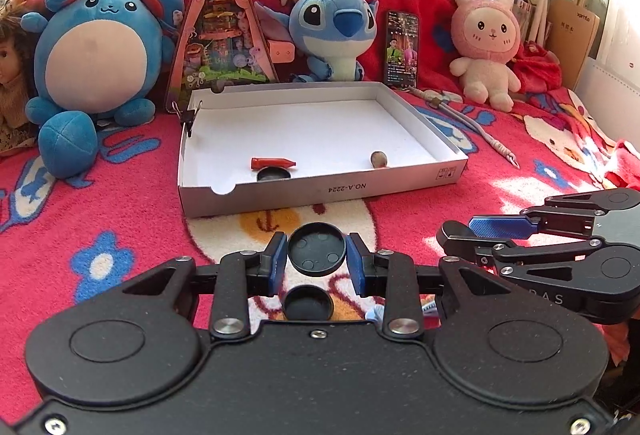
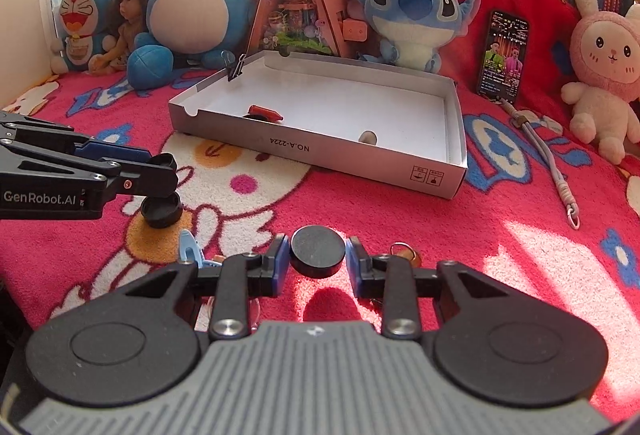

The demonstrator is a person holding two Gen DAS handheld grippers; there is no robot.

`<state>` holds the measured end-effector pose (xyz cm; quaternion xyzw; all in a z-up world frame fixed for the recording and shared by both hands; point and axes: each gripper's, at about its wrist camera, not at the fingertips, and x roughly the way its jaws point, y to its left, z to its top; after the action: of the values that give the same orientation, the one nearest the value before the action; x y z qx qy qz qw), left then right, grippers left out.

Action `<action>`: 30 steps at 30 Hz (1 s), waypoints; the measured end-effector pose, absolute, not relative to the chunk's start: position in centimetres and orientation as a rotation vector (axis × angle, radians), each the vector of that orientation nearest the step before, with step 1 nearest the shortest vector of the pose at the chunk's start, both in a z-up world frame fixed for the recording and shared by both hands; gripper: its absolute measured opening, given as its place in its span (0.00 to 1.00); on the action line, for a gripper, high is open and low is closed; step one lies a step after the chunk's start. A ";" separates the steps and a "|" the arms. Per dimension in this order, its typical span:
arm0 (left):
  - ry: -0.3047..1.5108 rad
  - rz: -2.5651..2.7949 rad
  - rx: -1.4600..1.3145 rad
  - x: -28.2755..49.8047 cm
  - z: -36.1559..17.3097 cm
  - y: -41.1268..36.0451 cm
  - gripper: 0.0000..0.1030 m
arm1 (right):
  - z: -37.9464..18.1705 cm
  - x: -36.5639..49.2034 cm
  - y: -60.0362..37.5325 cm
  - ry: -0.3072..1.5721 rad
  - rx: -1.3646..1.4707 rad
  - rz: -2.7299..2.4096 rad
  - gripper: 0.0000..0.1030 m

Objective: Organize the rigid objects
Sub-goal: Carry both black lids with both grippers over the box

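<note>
Black round cap (image 1: 317, 249) sits pinched in the left gripper (image 1: 317, 261), just in front of the white box (image 1: 320, 191) that reads "NO.A-2224". The right gripper (image 2: 318, 255) has another black cap (image 2: 318, 251) between its fingers; I cannot tell if they squeeze it. Inside the box lie a red bottle toy (image 1: 273, 163) and a brown ball (image 1: 379, 158). Behind the box sit plush toys (image 1: 334, 31).
</note>
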<state>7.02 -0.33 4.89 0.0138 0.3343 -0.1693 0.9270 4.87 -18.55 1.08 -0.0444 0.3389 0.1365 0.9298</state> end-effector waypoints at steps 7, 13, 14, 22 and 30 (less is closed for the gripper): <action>0.721 -0.344 -0.063 13.3 7.4 -0.2 0.30 | 4.2 10.1 -20.2 0.718 0.024 0.251 0.35; 0.764 -0.322 -0.133 19.9 8.1 -1.2 0.30 | 5.6 16.2 -20.9 0.778 0.097 0.212 0.35; 0.773 -0.316 -0.146 20.8 7.9 -1.3 0.30 | 5.6 17.3 -20.9 0.789 0.103 0.203 0.35; 0.843 -0.217 -0.148 25.9 4.7 -3.1 0.30 | 3.5 22.9 -20.2 0.869 0.125 0.145 0.35; 0.868 -0.149 -0.086 27.1 2.5 -3.6 0.30 | 1.4 24.8 -19.3 0.913 0.098 0.104 0.35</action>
<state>27.13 -3.61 2.46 -0.0416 0.4200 -0.0720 0.9037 24.78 -19.28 1.36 0.0473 0.4406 0.0500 0.8951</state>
